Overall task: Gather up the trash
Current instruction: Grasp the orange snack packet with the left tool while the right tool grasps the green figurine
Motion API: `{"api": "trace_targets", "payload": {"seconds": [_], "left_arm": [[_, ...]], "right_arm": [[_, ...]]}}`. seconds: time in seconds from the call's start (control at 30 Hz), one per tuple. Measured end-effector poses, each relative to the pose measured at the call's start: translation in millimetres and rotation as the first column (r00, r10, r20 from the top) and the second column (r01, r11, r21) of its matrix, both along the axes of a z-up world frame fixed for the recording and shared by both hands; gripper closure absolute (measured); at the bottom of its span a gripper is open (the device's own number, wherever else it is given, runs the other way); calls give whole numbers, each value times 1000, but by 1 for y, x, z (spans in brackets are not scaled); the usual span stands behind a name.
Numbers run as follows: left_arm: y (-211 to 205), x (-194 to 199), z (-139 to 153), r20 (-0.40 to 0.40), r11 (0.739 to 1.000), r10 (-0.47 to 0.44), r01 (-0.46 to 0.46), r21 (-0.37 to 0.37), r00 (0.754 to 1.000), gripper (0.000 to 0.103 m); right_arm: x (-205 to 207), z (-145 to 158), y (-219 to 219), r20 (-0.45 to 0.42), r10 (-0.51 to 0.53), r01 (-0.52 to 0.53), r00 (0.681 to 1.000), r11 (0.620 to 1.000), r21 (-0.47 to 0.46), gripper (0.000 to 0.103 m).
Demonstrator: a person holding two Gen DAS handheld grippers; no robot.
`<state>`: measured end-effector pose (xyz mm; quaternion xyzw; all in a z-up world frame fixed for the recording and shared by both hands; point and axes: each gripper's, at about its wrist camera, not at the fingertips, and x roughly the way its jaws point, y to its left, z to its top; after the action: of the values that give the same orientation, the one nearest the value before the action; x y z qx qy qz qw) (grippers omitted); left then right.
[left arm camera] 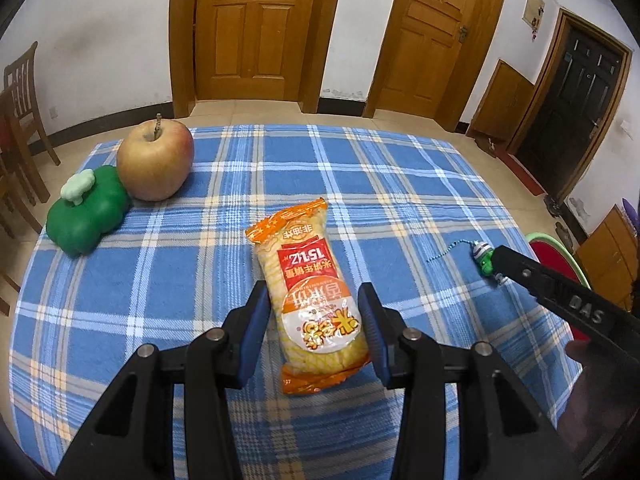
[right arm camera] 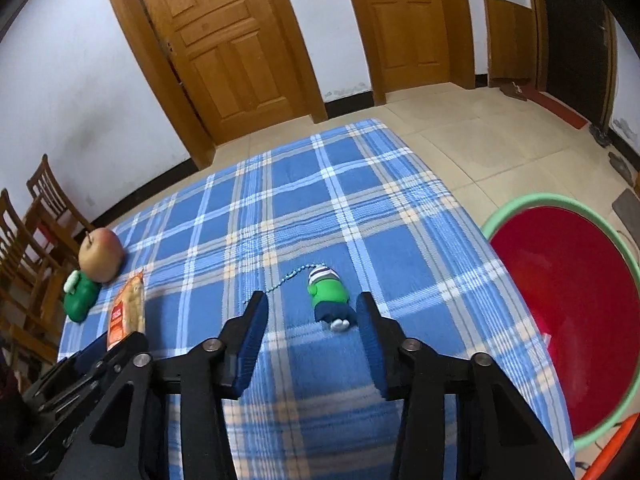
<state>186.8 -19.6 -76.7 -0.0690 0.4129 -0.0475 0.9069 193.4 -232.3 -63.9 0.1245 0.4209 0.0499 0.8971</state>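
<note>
Left wrist view: snack packet (left arm camera: 310,300) lies flat on plaid tablecloth (left arm camera: 400,200) betw. spread-apart fingers of left gripper (left arm camera: 314,332), not yet pinched; prob. light, crinkly, slippery film w/ brittle crackers inside, so grip mid-body gently; right gripper (right arm camera: 310,340) also spread.

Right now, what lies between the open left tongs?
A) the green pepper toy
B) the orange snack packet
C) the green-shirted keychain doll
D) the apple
B: the orange snack packet lies on the plaid cloth between the two blue pads of the open left tongs, which have not closed on it.
</note>
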Motion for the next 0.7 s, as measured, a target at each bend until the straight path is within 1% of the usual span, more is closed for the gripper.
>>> {"api": "trace_targets", "payload": {"seconds": [0.07,0.27,0.37,0.57,0.6,0.63,0.7], "left_arm": [[-1,0,1,5,1000,-3,3,-2,1000,58],[0,0,0,4,1000,-4,4,-11,1000,58],[1,-1,1,8,1000,-5,5,-20,1000,58],[1,-4,4,20,1000,-10,11,-25,1000,58],[0,-4,5,21,1000,-11,11,-24,1000,58],[0,-4,5,21,1000,-11,12,-23,1000,58],[0,-4,5,19,1000,-11,12,-26,1000,58]], "right_arm": [[3,-3,2,1,4,-4,1000,1000,-13,64],[5,-10,6,-8,5,-5,1000,999,-47,69],[7,-16,5,-23,-6,5,1000,999,-46,72],[5,-17,7,-4,-16,16,1000,998,-60,73],[4,-17,7,-4,-15,15,1000,998,-57,74],[2,-16,7,0,-15,15,1000,999,-52,80],[-3,-12,7,5,-14,15,1000,999,-37,81]]}}
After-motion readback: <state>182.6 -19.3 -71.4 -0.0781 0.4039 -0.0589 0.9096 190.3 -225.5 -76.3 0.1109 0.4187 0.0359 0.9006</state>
